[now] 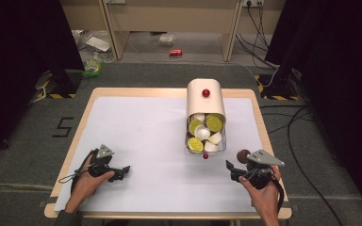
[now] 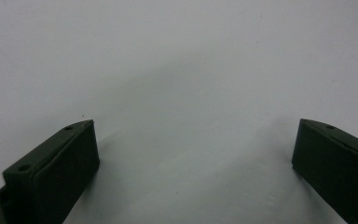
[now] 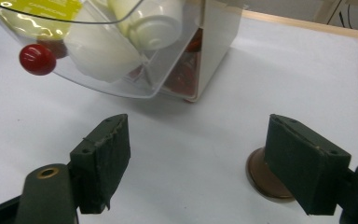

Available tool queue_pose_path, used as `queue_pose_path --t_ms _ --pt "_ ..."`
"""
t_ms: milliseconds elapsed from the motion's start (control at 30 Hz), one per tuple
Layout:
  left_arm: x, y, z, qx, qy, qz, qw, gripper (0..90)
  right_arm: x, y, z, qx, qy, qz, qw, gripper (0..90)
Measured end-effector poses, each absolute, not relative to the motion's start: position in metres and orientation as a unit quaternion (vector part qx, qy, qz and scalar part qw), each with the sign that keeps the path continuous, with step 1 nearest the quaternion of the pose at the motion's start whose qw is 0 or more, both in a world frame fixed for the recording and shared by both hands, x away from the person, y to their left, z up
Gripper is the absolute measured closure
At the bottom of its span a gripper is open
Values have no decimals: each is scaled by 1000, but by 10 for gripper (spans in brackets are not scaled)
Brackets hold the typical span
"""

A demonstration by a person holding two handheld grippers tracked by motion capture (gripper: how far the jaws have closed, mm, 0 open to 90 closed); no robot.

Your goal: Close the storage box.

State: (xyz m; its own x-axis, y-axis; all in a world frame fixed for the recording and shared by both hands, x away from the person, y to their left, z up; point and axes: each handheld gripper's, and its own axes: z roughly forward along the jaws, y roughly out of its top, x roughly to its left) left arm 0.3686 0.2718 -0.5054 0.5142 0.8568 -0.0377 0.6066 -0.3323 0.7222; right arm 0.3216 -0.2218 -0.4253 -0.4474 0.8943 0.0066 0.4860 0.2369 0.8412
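Right gripper (image 1: 229,170) at table's 5 o'clock, jaws spread wide, empty. Brown capsule (image 3: 266,179) sits upside-down on white mat (image 1: 141,141), partly behind gripper's right jaw, just beside it. Capsule dispenser (image 1: 205,100) at 1 o'clock, clear drawer (image 3: 135,74) pulled out, holding white and lime capsules, red knob (image 3: 37,59) at front. Left gripper (image 1: 122,172) at 7 o'clock, jaws parted, idle over bare mat.

Likely step: grasp brown capsule. Shift right gripper sideways so capsule centres between jaws, lower near mat, close on tapered body gently; avoid nudging drawer.

Clear glossy plastic drawer (image 3: 121,70) – smooth white capsules (image 3: 154,23) inside; matt white table cover (image 1: 136,136), wooden table edge (image 1: 75,136).
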Motion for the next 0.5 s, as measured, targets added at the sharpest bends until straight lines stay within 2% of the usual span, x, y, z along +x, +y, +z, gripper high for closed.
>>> queue_pose_path --t_ms 500 --pt "368 272 -505 796 460 179 351 0 324 -207 -422 447 748 416 260 238"
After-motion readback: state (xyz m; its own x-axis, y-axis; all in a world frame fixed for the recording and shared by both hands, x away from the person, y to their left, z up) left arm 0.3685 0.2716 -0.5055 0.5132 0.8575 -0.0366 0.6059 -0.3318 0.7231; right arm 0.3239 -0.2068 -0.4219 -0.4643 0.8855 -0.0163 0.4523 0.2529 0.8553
